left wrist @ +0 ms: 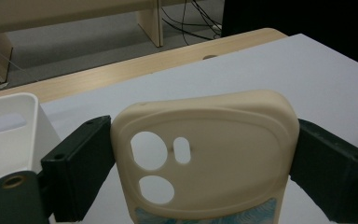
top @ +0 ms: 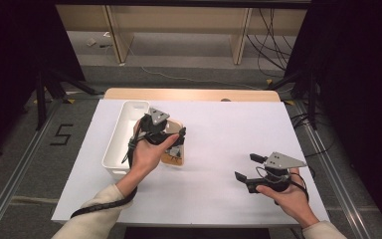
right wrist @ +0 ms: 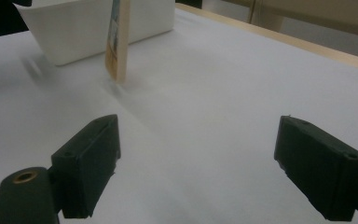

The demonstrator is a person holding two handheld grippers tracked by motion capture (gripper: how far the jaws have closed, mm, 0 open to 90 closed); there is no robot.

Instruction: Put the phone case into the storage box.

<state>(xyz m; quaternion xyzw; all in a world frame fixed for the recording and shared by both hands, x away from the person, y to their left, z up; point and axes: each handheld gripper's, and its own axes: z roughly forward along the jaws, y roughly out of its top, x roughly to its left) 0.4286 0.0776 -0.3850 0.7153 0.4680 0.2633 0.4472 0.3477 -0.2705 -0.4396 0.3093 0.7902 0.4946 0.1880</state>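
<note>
Grip comes first: the left hand-held gripper point(left wrist: 200, 154) clamps a cream phone case point(left wrist: 205, 154) by its two long edges, one black jaw pressed flat on each side. This hold across the width keeps the soft case from bending and leaves its back, with the camera cut-outs, turned to the camera on that gripper. In the high view the left hand-held gripper point(top: 165, 133) carries the case point(top: 173, 154) just beside the right wall of the white bin point(top: 124, 119), with the lower end of the case at the counter point(top: 219, 129) or very near it; I cannot tell if it touches. From the right gripper view the case point(right wrist: 118, 37) stands upright, edge-on, close before the bin point(right wrist: 88, 32). I judge that it is held vertical so that it can go over the rim and into the bin, which is narrow.

The right hand-held gripper point(top: 246, 167) rests well apart, low over the bare counter on the right, its jaws spread wide with nothing between them point(right wrist: 205, 158). Probably it waits there so as not to disturb the left hand's work.
</note>
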